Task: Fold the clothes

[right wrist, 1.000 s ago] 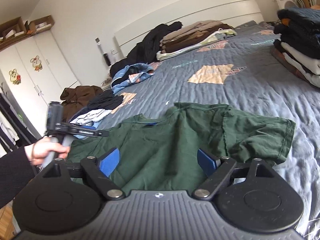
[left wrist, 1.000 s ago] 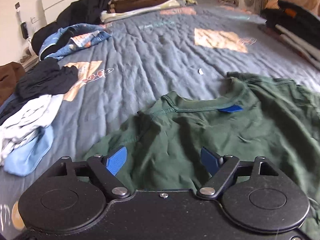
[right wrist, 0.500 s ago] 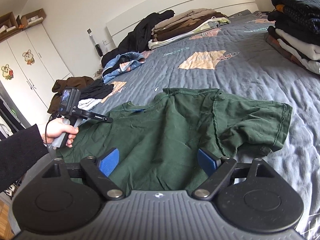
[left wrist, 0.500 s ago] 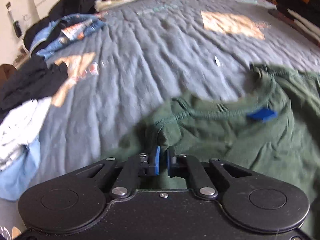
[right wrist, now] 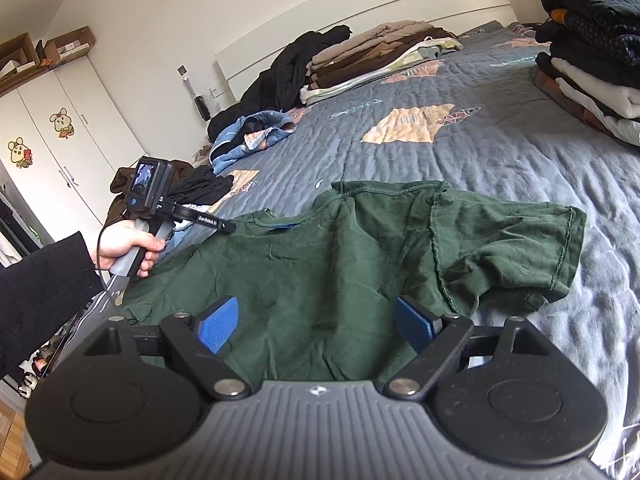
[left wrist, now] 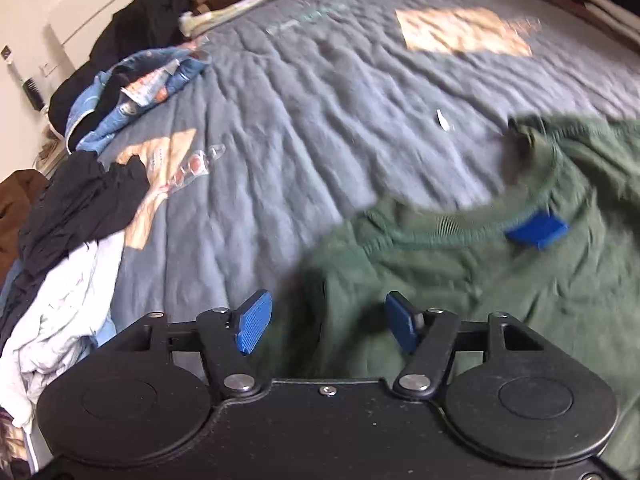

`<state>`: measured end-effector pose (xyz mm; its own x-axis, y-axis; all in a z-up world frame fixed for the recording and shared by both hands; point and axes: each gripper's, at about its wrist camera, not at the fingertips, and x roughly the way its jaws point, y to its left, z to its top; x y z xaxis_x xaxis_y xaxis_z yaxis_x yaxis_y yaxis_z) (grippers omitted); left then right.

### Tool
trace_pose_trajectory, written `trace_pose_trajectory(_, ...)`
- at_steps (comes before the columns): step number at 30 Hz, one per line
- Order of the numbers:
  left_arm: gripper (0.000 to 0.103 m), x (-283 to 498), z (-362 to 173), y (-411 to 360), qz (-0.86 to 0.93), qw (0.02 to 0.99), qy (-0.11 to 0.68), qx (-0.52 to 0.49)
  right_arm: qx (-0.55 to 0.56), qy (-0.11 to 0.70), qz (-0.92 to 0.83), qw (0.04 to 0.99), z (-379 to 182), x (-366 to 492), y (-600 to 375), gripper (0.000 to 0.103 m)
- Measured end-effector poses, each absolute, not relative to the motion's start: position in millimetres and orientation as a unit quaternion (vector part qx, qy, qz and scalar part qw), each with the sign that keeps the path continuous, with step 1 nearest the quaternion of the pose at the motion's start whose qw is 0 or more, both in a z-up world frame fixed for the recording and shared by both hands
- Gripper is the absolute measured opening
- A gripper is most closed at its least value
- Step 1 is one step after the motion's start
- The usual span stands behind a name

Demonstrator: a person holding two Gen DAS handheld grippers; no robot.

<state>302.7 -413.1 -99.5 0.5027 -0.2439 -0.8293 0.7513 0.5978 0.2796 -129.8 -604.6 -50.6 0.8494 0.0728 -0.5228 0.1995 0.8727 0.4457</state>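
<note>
Green shirt lies spread on the bed, centre of the right wrist frame, collar toward the far side, one sleeve out at right. My left tool: pads spread, nothing between them, over the shirt's shoulder edge at lower centre of its frame; blue tag inside the collar at right. My right tool: spread, empty, above the shirt's near part. My left hand grips its handle at left. Folded stack upper right.
</note>
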Motion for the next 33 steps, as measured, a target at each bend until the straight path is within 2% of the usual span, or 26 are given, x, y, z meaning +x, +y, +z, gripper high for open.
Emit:
trace_pose_trajectory(2,0.048,303,-108,-409,-0.306,0.798,0.405,0.325,0.249,0.274,-0.034,0.928,-51,-130,-604,0.085)
trace_pose_trajectory(4,0.016,308,-114,-405,-0.309,0.794,0.426,0.303,0.25,0.275,-0.034,0.928,-51,-129,-604,0.085)
trace_pose_trajectory(5,0.011,309,-113,-405,-0.316,0.795,0.43,0.29,0.249,0.275,-0.034,0.928,-51,-128,-604,0.085)
trace_pose_trajectory(7,0.004,308,-110,-408,-0.313,0.805,0.415,0.284,0.248,0.276,-0.033,0.928,-52,-127,-603,0.085)
trace_pose_trajectory(13,0.002,313,-95,-411,-0.298,0.834,0.373,0.276,0.248,0.276,-0.031,0.928,-53,-126,-603,0.085)
trace_pose_trajectory(15,0.002,320,-93,-414,-0.292,0.833,0.383,0.271,0.248,0.275,-0.031,0.928,-54,-126,-603,0.085)
trace_pose_trajectory(20,0.008,313,-90,-421,-0.302,0.806,0.4,0.314,0.25,0.273,-0.026,0.929,-52,-128,-604,0.085)
trace_pose_trajectory(23,0.031,297,-68,-417,-0.316,0.819,0.376,0.297,0.256,0.268,-0.026,0.928,-51,-130,-607,0.085)
trace_pose_trajectory(25,0.061,277,-50,-427,-0.344,0.82,0.352,0.291,0.26,0.263,-0.029,0.929,-49,-133,-609,0.085)
trace_pose_trajectory(26,0.066,264,-43,-437,-0.363,0.816,0.344,0.29,0.261,0.26,-0.03,0.929,-48,-134,-610,0.085)
trace_pose_trajectory(29,0.069,225,-29,-474,-0.42,0.798,0.325,0.286,0.267,0.252,-0.033,0.93,-44,-138,-613,0.086)
trace_pose_trajectory(33,0.069,192,-47,-537,-0.447,0.776,0.328,0.3,0.273,0.24,-0.038,0.931,-40,-143,-617,0.086)
